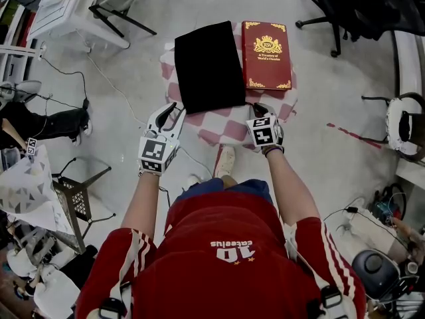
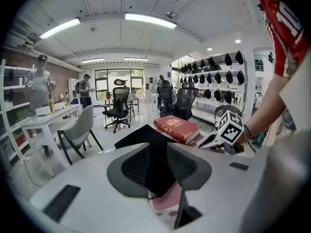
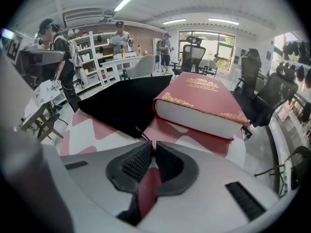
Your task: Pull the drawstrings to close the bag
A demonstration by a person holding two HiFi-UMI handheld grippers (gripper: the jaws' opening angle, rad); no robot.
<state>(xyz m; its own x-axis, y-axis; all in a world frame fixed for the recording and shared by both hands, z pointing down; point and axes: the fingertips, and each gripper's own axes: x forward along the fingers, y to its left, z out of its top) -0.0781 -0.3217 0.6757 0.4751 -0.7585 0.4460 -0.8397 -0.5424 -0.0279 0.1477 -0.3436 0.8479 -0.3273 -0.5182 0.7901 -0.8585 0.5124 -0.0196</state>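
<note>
Left gripper [image 1: 174, 109] with jaws apart around the near-left corner of the black bag [image 1: 209, 65], bag flat on checked table [image 1: 229, 130], long axis running away from person, mouth end nearest, right gripper [image 1: 260, 108] pinched on drawstring [image 3: 141, 130], red book [image 1: 267, 55] just beside bag.

Table [image 1: 229, 130] dead ahead of me. Bag [image 1: 209, 65] flat on its left half. Book [image 1: 266, 55] on the right half, just beside the bag, both reaching the far edge. My left gripper [image 1: 174, 106] sits at the bag's near left corner, with that corner between its jaws. My right gripper [image 1: 259, 106] is at the near right corner, nearer than the book. Chair [image 1: 119, 2] on the floor far left, office chair [image 1: 345, 5] far right.
</note>
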